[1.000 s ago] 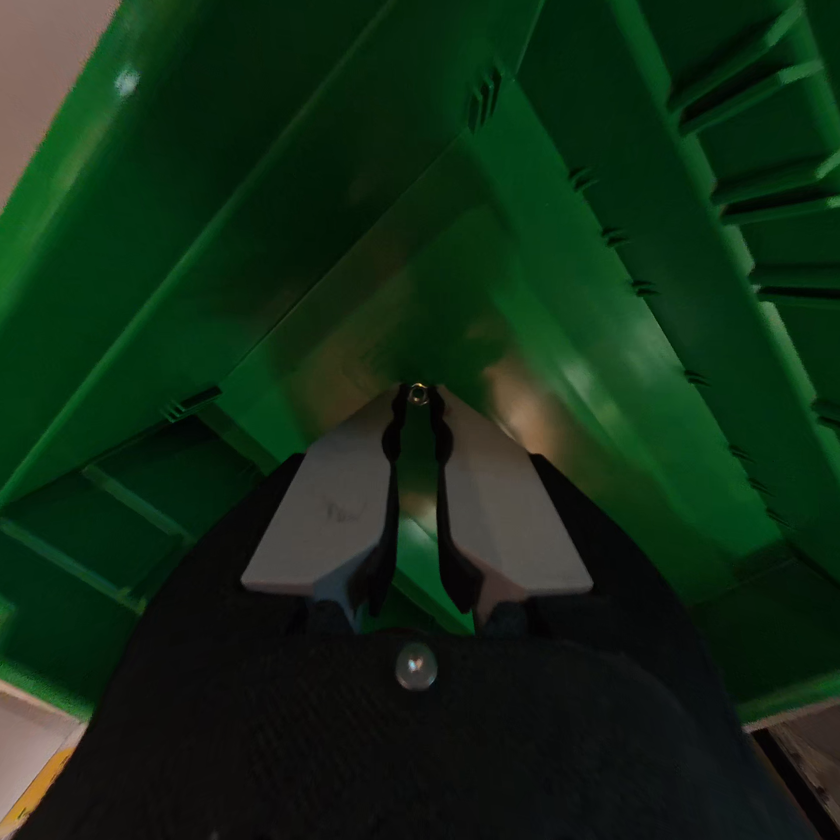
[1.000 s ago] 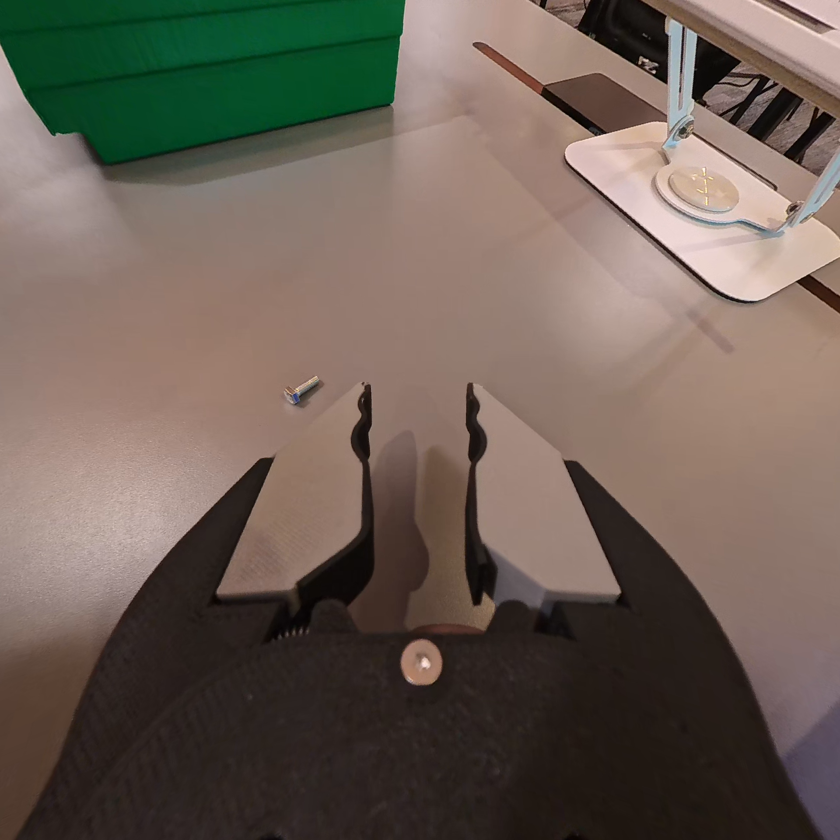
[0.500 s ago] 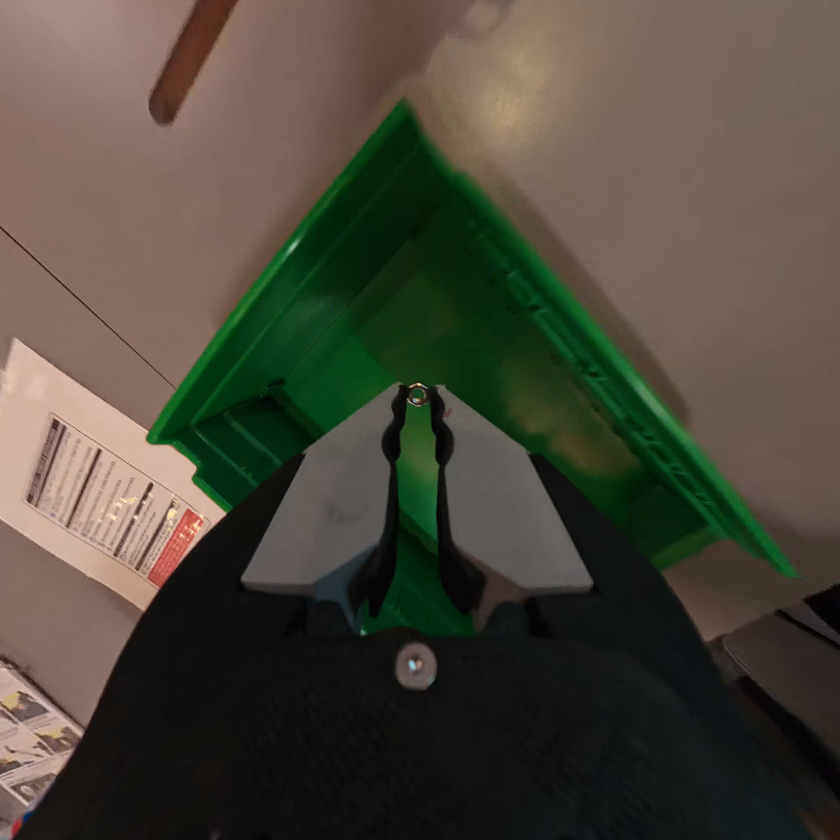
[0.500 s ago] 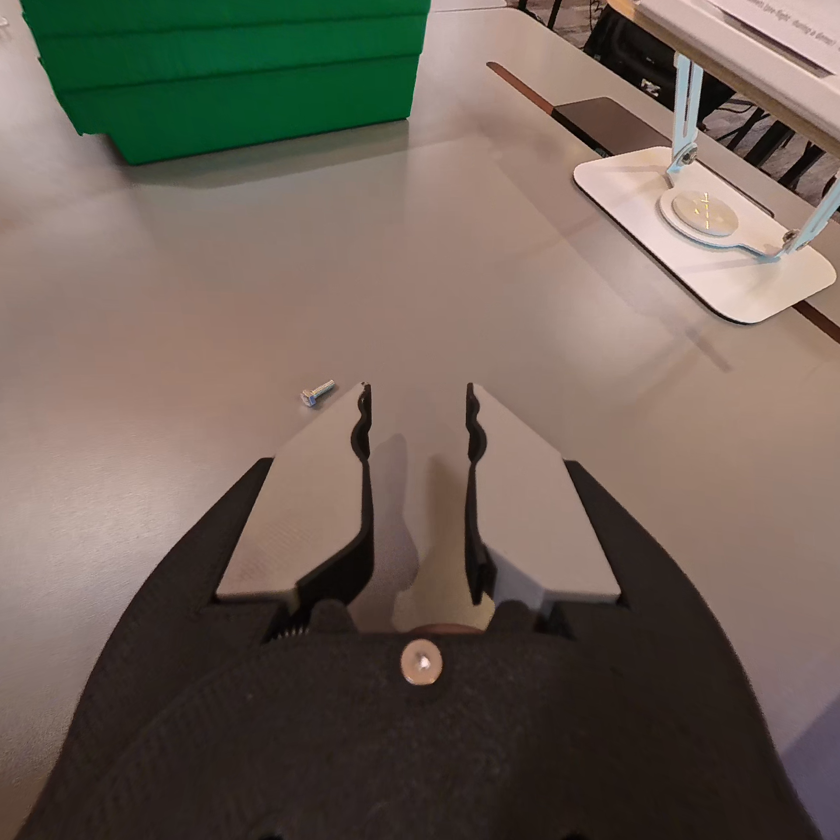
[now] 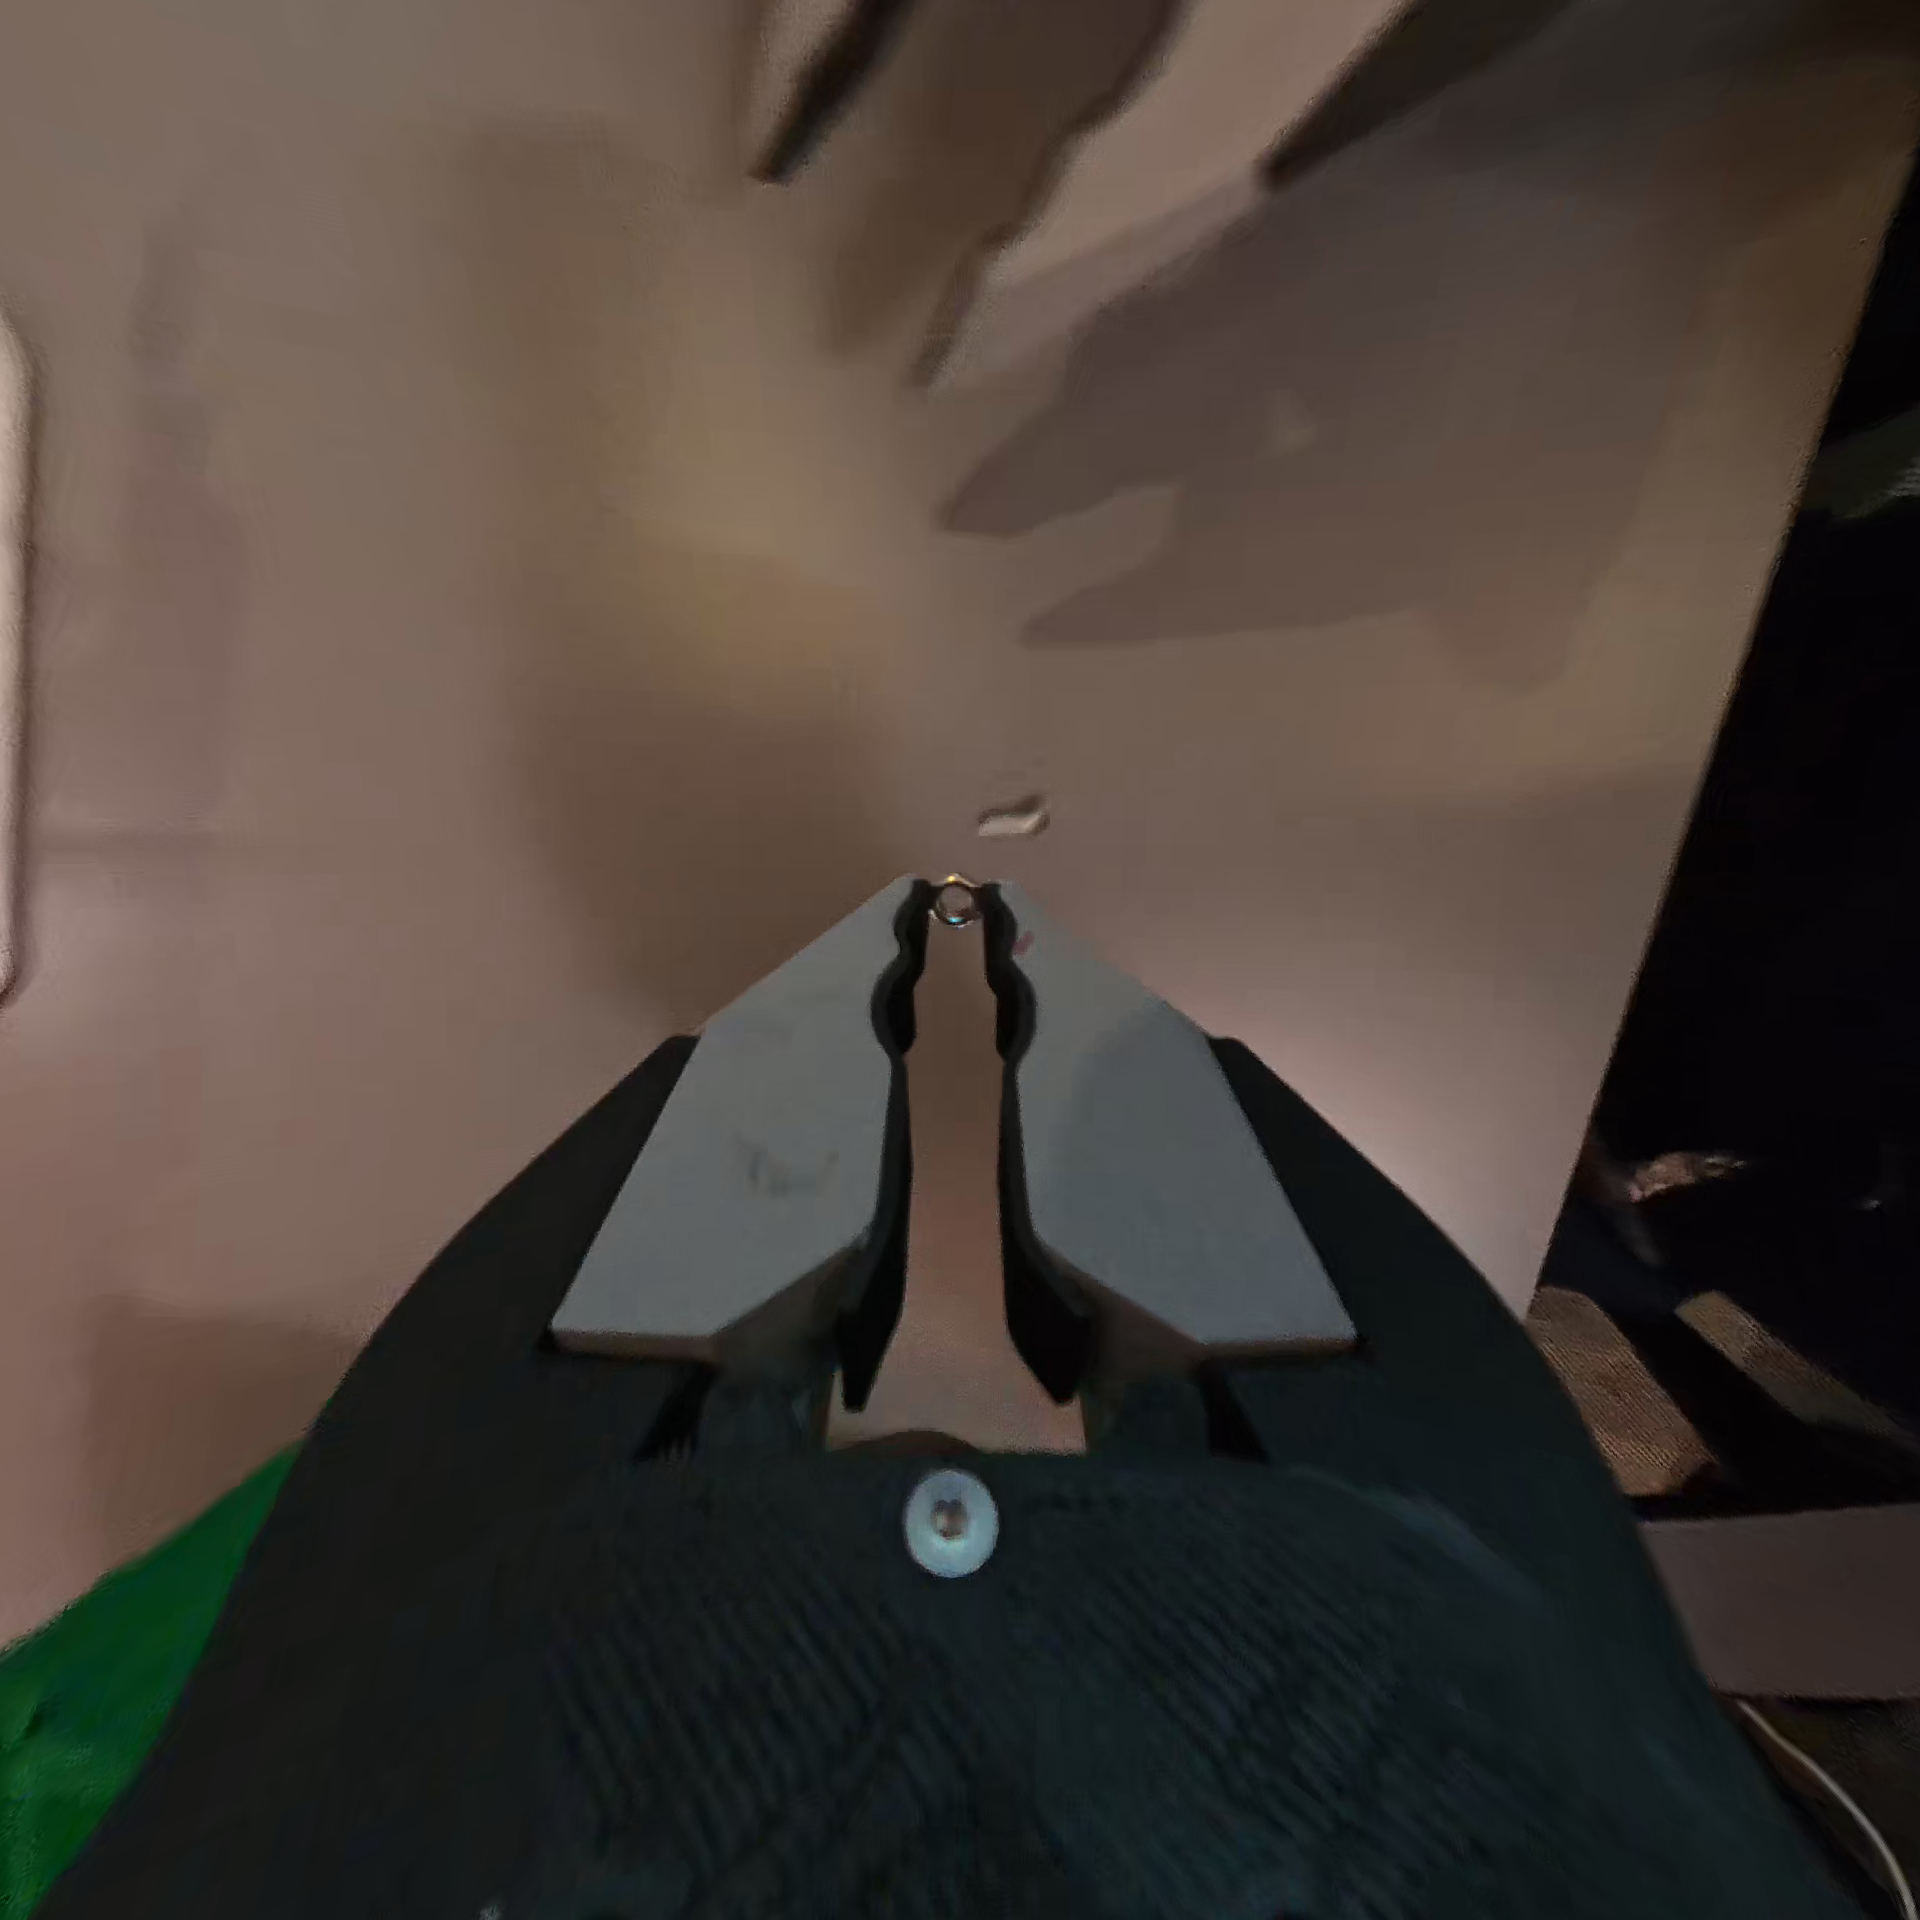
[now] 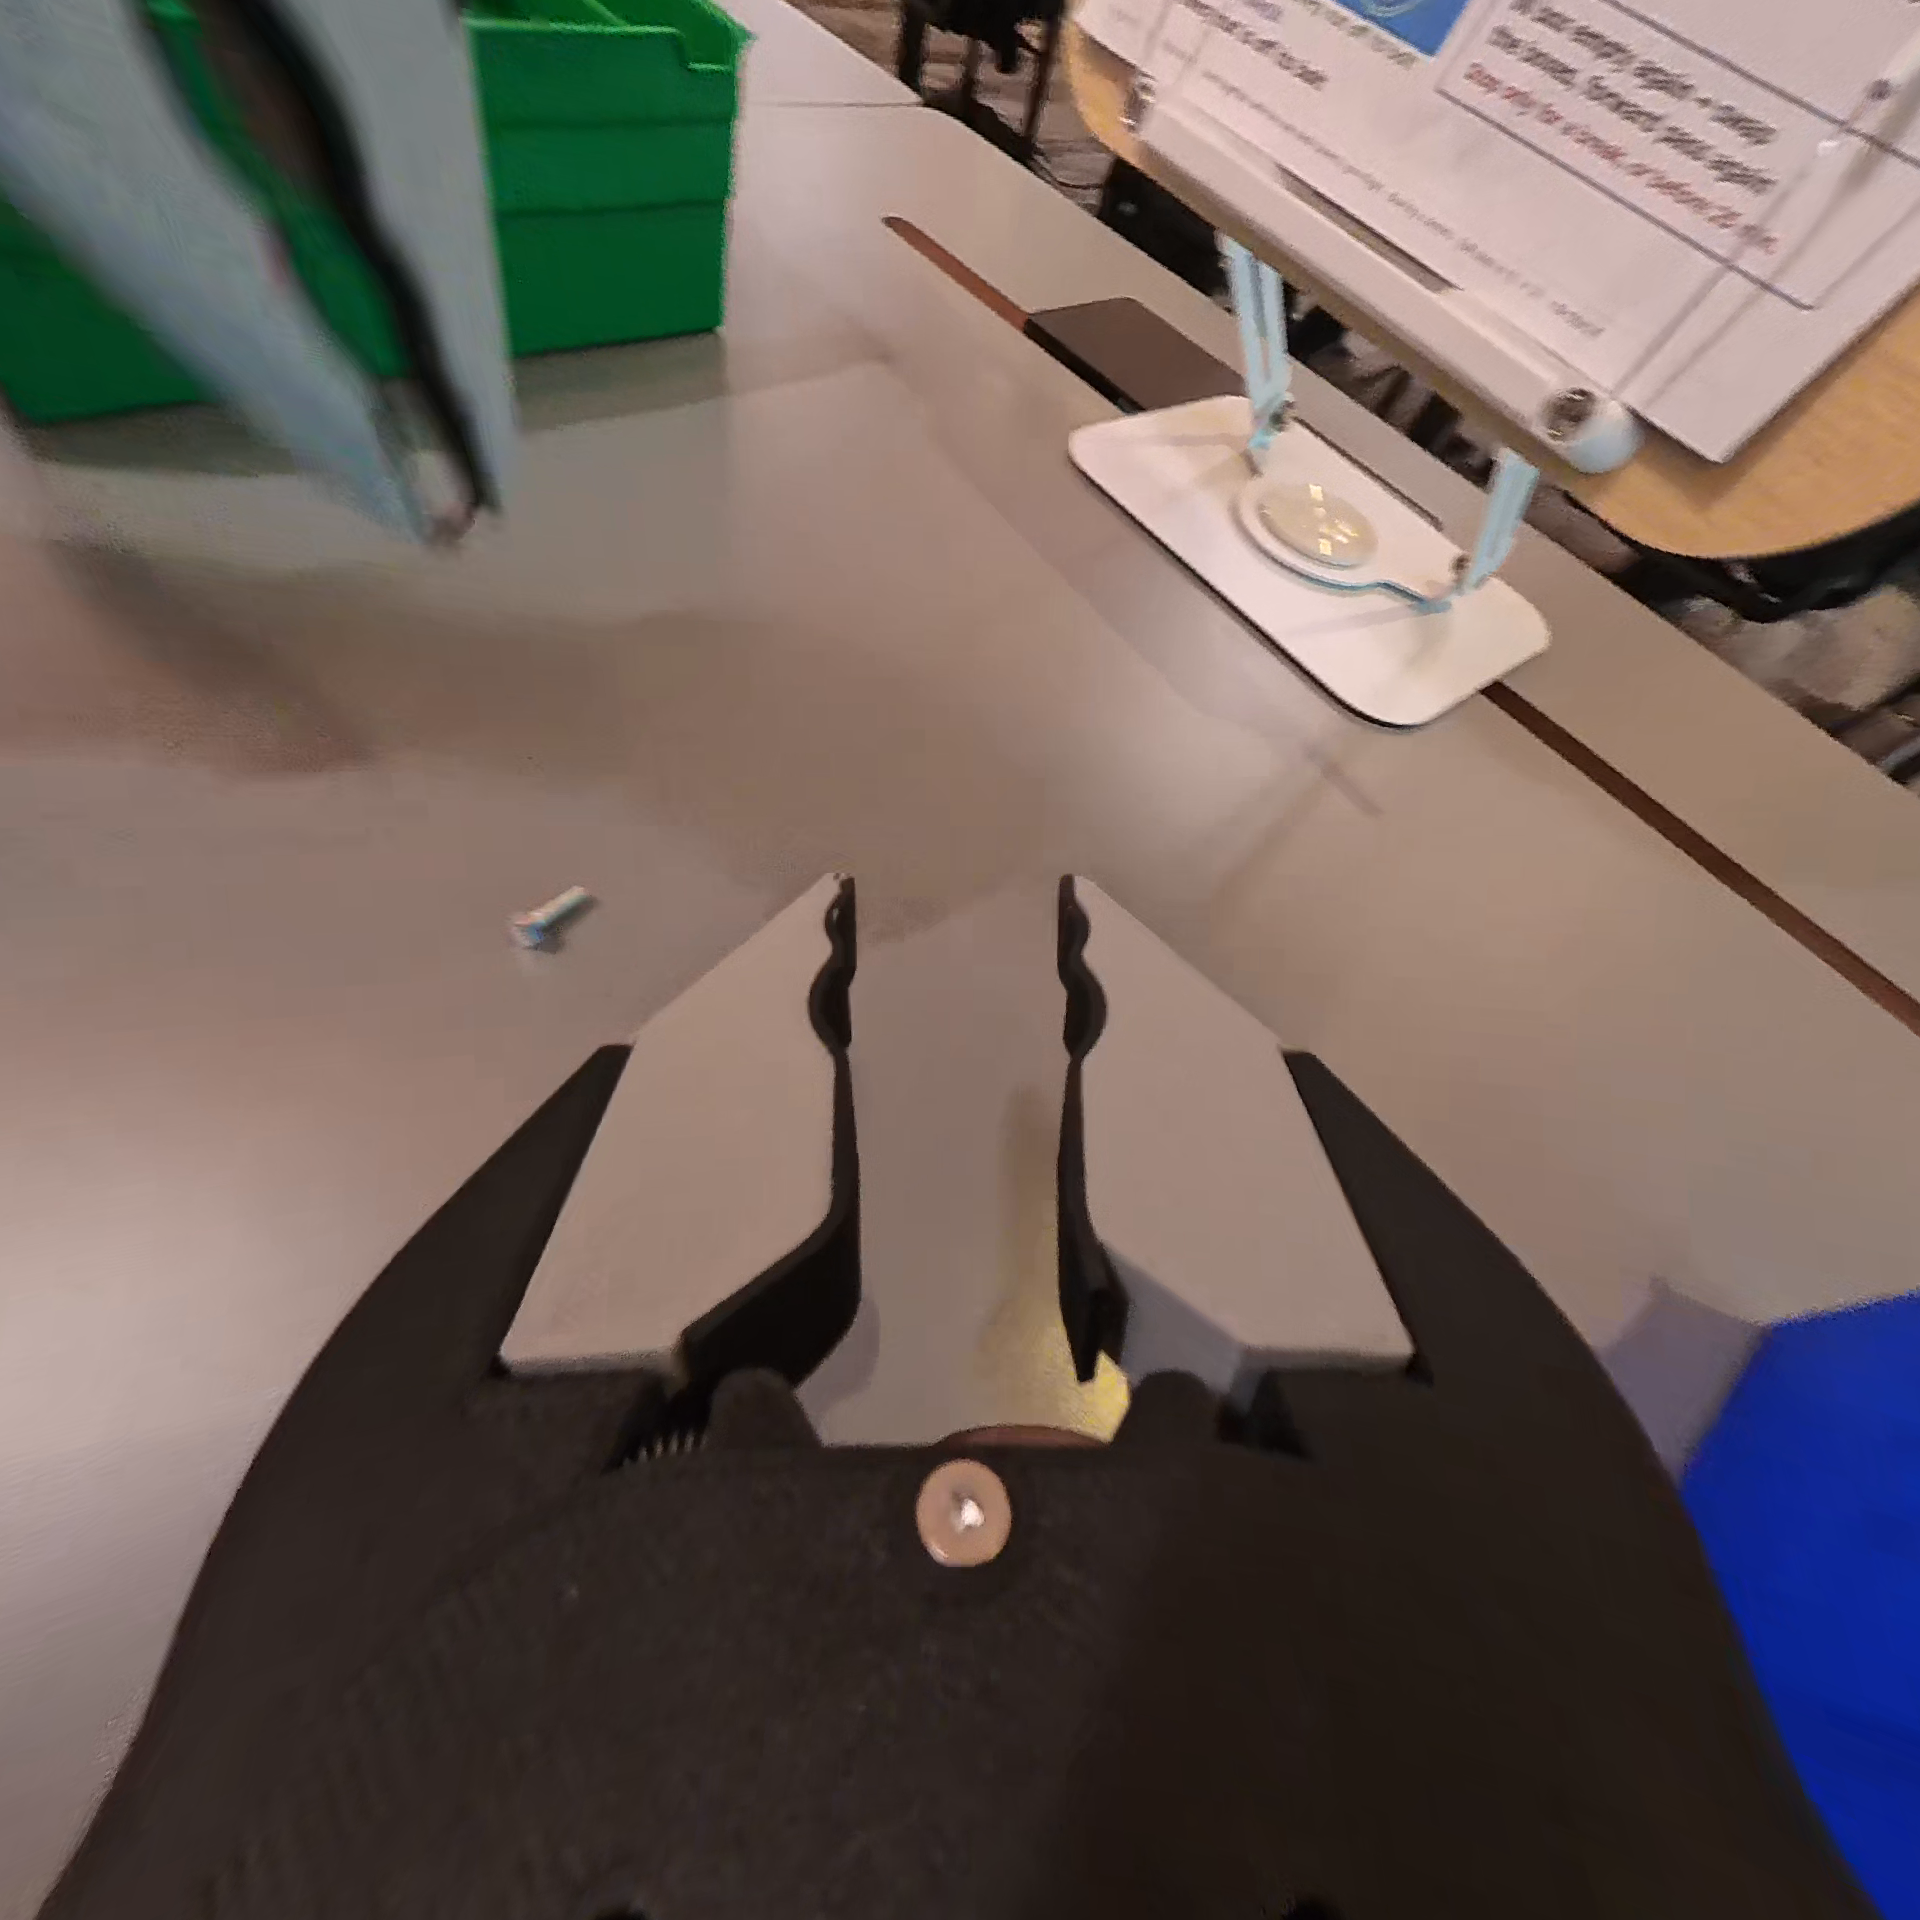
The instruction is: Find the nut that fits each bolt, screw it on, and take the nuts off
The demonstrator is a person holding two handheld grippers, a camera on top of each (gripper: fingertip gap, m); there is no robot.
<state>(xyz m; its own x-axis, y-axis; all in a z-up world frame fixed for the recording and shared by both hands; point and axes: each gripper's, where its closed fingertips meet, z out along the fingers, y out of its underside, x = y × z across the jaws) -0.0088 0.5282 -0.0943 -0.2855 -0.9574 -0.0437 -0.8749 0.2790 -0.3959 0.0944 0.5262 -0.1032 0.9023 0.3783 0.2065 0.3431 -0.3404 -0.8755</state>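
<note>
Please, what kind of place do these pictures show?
Probably an office or lab workbench set up for sorting small parts: a wide grey table, stacked green bins, a document stand holding a printed sheet, and one loose bolt on the table.

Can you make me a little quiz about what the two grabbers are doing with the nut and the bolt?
1. True or false: the left gripper is pinching a small nut at its fingertips.
2. Where is the bolt? A) on the grey table, B) in the green bins, C) in the right gripper.
3. Fill in: the right gripper's jaws are ____ and hold nothing.

Key: 1 true. 2 A: it lies on the table, left of the right gripper's tips. 3 open.
</note>
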